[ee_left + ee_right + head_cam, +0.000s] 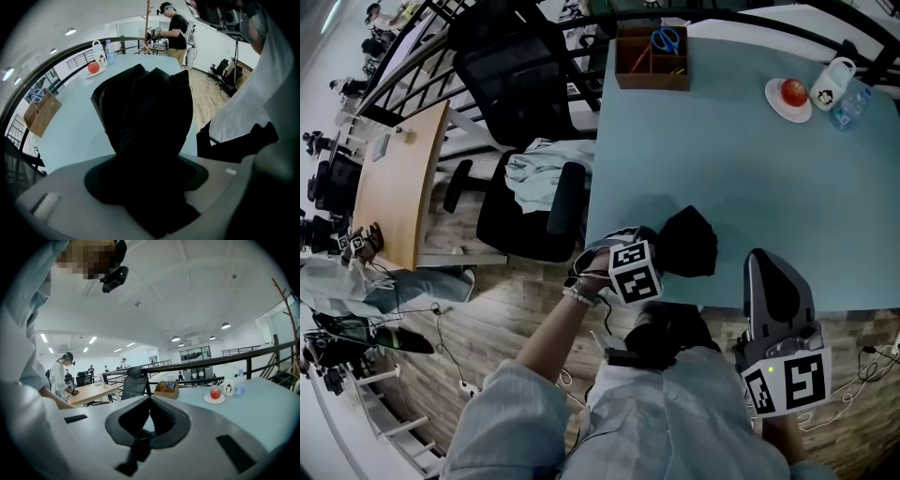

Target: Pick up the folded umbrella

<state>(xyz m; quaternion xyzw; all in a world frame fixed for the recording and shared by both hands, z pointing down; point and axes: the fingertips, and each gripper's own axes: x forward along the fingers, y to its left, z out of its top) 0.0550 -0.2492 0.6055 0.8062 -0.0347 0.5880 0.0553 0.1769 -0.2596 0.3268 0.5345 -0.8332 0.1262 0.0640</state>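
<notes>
The folded umbrella (690,242) is a black bundle of cloth near the front edge of the pale blue table (750,159). My left gripper (664,251) is shut on it from the left, and its marker cube sits just behind. In the left gripper view the umbrella (145,117) fills the space between the jaws of the left gripper (145,187) and hides their tips. My right gripper (769,272) stands to the right of the umbrella at the table's front edge, apart from it. In the right gripper view the right gripper (150,401) has its jaws together with nothing between them.
At the table's far side stand a wooden box with scissors (652,58), a plate with a red apple (788,97), a white mug (832,82) and a water bottle (855,101). A black office chair (534,202) with clothing on it stands left of the table.
</notes>
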